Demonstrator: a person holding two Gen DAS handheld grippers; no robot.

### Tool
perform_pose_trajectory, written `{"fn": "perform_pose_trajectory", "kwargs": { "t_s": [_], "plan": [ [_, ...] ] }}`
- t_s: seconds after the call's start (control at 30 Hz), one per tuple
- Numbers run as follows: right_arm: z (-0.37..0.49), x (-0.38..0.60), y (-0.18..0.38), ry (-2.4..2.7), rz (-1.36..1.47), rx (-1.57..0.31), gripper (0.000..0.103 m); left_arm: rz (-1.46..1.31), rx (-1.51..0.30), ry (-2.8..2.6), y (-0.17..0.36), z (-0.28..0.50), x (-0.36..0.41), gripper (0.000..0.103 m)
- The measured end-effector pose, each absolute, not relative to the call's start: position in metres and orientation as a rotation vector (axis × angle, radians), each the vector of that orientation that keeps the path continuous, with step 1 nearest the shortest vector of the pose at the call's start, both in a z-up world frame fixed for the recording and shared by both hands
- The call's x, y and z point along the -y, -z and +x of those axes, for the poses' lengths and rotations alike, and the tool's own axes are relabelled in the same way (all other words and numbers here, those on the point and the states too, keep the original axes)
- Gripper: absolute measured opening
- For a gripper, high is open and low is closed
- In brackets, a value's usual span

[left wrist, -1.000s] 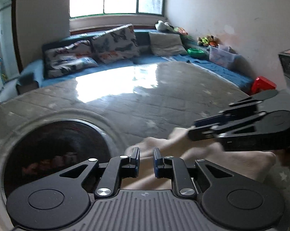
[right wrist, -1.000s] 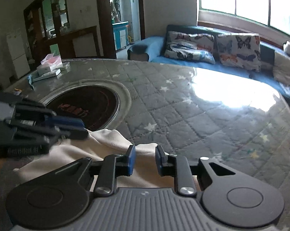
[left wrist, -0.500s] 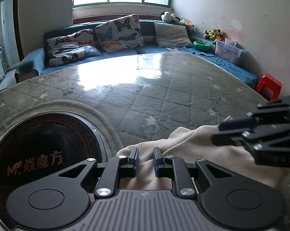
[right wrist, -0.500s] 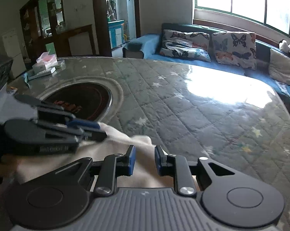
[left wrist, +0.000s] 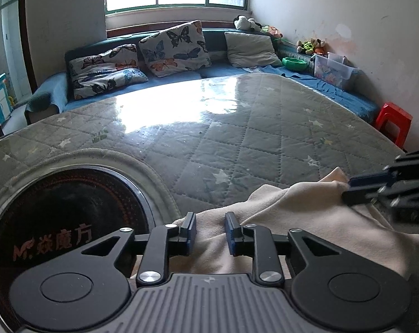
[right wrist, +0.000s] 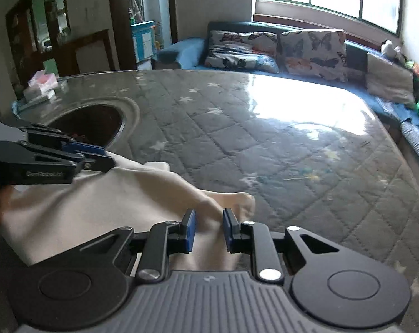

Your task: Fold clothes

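Observation:
A cream garment [left wrist: 306, 222] lies crumpled on the near edge of the quilted table. My left gripper [left wrist: 210, 219] sits over its left end. Its jaws are opening, with cloth between them and the pads standing off it. The right wrist view shows this gripper [right wrist: 109, 158] low on the left, resting on the garment [right wrist: 98, 202]. My right gripper [right wrist: 209, 216] is shut on a raised ridge of the cloth at its right end. In the left wrist view its fingertips [left wrist: 348, 188] pinch the lifted corner.
A round black cooktop [left wrist: 65, 222] is set into the glossy quilted table [left wrist: 237, 138], left of the garment. A sofa with butterfly cushions [left wrist: 176, 47] runs behind. A red stool [left wrist: 394, 119] stands far right. Boxes [right wrist: 42, 83] sit on the far left table edge.
The left jaws have spread apart and let go of the cloth. The right gripper has shifted rightwards with its end of the garment, stretching it out.

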State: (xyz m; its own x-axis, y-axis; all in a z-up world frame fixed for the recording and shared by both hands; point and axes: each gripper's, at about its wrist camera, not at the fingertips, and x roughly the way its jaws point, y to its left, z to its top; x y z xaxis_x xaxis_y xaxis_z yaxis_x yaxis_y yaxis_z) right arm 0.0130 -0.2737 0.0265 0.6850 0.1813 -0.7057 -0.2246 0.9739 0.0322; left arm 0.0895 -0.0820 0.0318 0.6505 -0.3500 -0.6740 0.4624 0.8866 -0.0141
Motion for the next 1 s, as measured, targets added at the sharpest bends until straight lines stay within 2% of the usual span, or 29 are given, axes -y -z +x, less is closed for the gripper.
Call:
{"fn": "perform_pose_trajectory", "kwargs": {
  "t_s": [0.07,0.33,0.63,1.0],
  "plan": [
    [0.010,0.280,-0.033,-0.213,-0.029,-0.770,0.019,0.168,-0.723,0.457,-0.032,0.088,0.081,0.033],
    [-0.035,0.269,-0.062,-0.313,-0.077,-0.726,0.019,0.149,-0.674,0.511,-0.052,0.048,0.072,0.033],
    [-0.068,0.253,-0.048,-0.364,-0.073,-0.737,0.019,0.110,-0.668,0.506,-0.054,-0.024,0.032,0.033],
    [-0.072,0.260,-0.024,-0.340,-0.035,-0.757,0.019,0.005,-0.697,0.456,-0.034,-0.032,0.002,0.034]
  ]
}}
